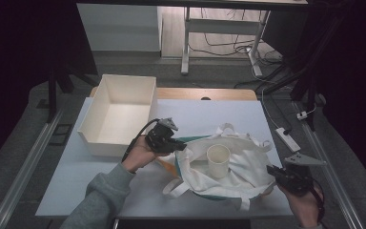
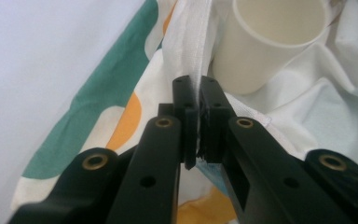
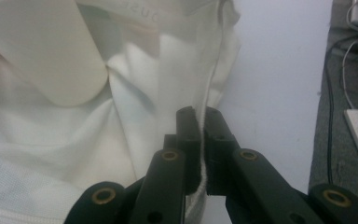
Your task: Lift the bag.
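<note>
White cloth bag (image 1: 228, 164) slumped mid-table around upright paper cup (image 1: 218, 160). Left gripper (image 2: 199, 93) pinching bag's left rim, right gripper (image 3: 200, 122) clamped on opposite rim. Cup midway between, mouth stretched crosswise.

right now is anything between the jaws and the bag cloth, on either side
Nothing visible. The left gripper is shut on the bag rim at its left edge, the right gripper on the rim at its right edge. The paper cup stands inside the bag, apart from both.
</note>
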